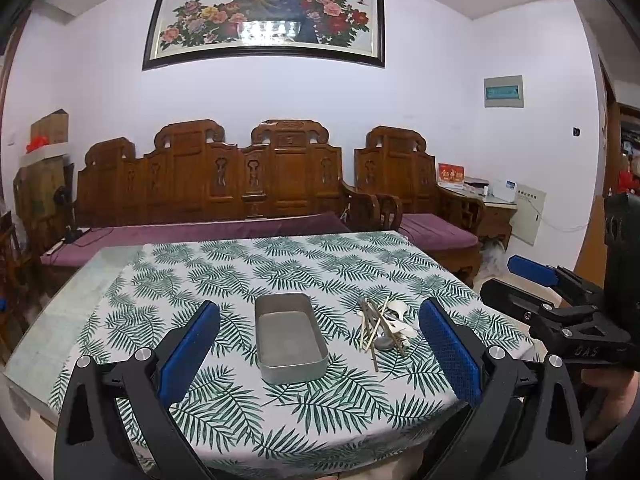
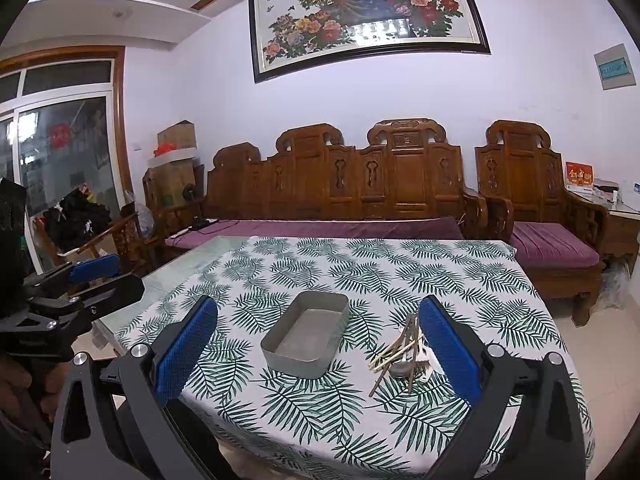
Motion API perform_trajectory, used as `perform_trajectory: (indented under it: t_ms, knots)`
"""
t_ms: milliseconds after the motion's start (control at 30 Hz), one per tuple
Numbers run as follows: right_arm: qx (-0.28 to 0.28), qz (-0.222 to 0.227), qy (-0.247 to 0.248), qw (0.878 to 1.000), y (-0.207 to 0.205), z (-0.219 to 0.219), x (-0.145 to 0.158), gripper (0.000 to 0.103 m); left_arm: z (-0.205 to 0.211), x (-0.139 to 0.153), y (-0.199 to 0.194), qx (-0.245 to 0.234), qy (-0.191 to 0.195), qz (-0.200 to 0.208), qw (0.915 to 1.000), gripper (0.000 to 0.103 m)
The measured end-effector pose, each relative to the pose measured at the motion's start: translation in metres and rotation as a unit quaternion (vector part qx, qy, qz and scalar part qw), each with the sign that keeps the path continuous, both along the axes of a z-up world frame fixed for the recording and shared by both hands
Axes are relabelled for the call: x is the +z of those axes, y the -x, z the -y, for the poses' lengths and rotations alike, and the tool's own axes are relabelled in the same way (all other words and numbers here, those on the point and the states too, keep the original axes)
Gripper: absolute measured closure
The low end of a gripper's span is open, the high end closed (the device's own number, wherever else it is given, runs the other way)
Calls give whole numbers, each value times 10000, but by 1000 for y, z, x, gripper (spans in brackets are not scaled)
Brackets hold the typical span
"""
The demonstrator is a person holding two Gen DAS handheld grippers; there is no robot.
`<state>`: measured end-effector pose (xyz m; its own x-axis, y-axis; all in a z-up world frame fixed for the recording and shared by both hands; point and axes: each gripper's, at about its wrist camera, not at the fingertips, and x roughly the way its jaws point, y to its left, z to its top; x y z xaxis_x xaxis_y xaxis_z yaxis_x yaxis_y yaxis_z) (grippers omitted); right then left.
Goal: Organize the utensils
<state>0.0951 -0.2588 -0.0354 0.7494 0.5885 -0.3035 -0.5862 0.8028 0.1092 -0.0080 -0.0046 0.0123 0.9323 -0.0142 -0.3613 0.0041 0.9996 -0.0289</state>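
An empty grey metal tray (image 1: 290, 338) (image 2: 308, 334) sits on the leaf-print tablecloth (image 1: 240, 272) (image 2: 400, 268). To its right lies a pile of utensils (image 1: 382, 326) (image 2: 400, 354): wooden chopsticks, metal spoons and white spoons, crossed over each other. My left gripper (image 1: 318, 352) hovers open above the near table edge, its blue pads on either side of the tray. My right gripper (image 2: 318, 354) is open too, at the same height, with nothing between its fingers. Each gripper shows at the edge of the other's view, the right gripper (image 1: 560, 292) and the left gripper (image 2: 80, 280).
A carved wooden sofa (image 1: 208, 184) with purple cushions stands behind the table, and a matching armchair (image 1: 416, 200) is at the right. A strip of bare glass tabletop (image 1: 72, 304) shows left of the cloth. A person's hand (image 1: 612, 396) holds the right gripper.
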Motion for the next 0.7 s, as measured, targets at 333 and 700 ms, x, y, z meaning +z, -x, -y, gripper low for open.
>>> perform_trajectory:
  t_ms: [333,700]
  knots:
    - [4,7,-10,10000,1,0,1,3,-1,-1,0,7,0,0,10000,7]
    - [9,13,-21,10000,1,0,1,2,-3,-1,0,30,-3,13,10000,7]
